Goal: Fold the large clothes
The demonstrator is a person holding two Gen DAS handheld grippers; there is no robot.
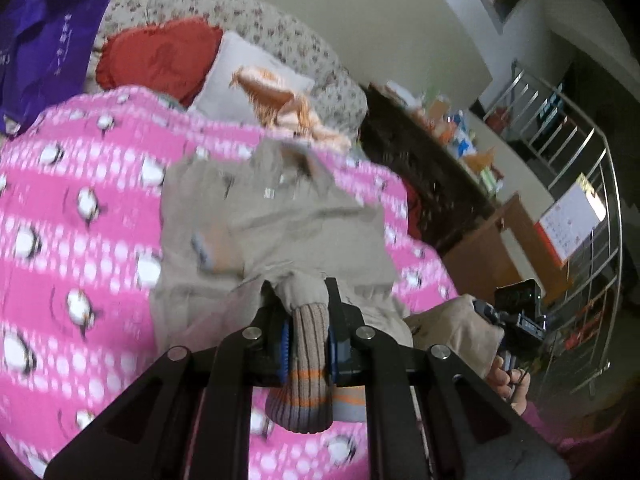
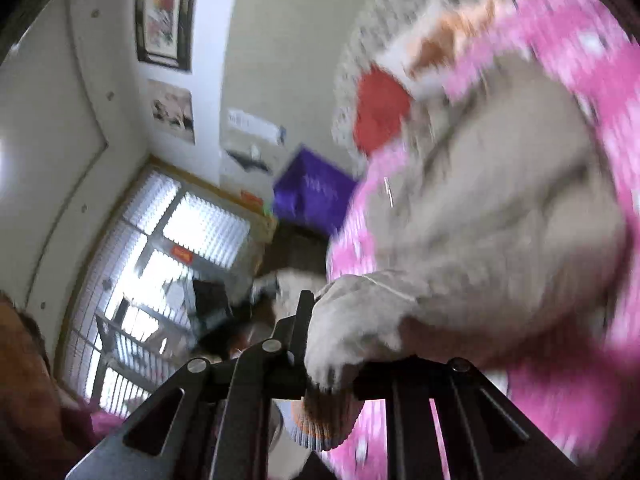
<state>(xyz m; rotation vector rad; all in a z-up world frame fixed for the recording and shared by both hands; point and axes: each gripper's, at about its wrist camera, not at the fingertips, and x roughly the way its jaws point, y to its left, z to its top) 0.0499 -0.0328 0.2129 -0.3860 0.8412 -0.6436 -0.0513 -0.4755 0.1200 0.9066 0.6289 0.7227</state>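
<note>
With both sleeve cuffs pinched, the beige jacket (image 1: 280, 220) sprawls mid-frame across the pink bed cover (image 1: 80, 200). The left gripper (image 1: 308, 336) fingers clamp one ribbed cuff (image 1: 308, 360); the right gripper (image 2: 320, 360) looks clamped on the other cuff (image 2: 324, 416), though blur hides its far finger. That bunched hold could slip, skewing the fold.

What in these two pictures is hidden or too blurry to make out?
- Right view: the right gripper's far finger is covered by the beige jacket's sleeve; only one finger shows.
- Right view: motion blur smears the jacket and pink blanket; no detail reads.
- Left view: the left gripper covers part of the knit cuff.
- Left view: the jacket's collar is blurred.
- Left view: print on the purple bag is too small to read.
</note>
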